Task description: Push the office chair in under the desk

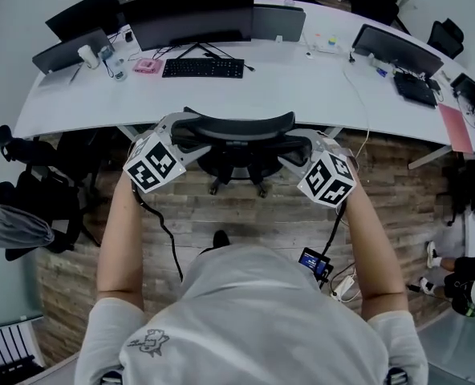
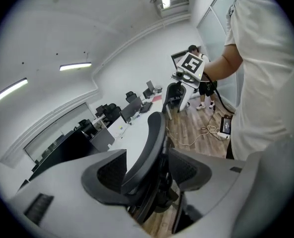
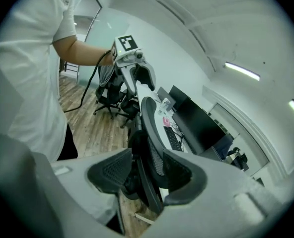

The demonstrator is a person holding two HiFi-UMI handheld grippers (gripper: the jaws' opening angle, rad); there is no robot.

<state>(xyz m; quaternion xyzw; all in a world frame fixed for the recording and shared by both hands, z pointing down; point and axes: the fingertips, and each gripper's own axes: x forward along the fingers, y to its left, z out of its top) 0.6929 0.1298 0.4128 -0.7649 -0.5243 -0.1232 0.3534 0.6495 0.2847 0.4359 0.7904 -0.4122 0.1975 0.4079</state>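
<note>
Straight ahead of both tongs: the office chair (image 1: pixel 233 125), black, with a slim curved top rail across the backrest, dark mesh below it and a castor base on the plank floor (image 1: pixel 245 215) underneath. Parked with the backrest right at the near edge of the white desk (image 1: pixel 302 79), seat out of sight beneath the top. Left tongs (image 1: pixel 176 135) at the backrest's left end, spread wide; seen in the left gripper view, the rail's edge (image 2: pixel 154 138) upright in the gap between the grey pads of the left tongs (image 2: pixel 149 170), clear of both, nothing pinched. Right tongs (image 1: pixel 302 147) at the opposite end, spread too, though less wide; seen in the right gripper view, the mesh edge (image 3: pixel 149 118) inside the right tongs (image 3: pixel 147 172), close to the outer pad but not pressed. Beyond the tongs, on the desk: a black keyboard (image 1: pixel 203 68) and a wide dark monitor (image 1: pixel 193 18), well past the backrest.
</note>
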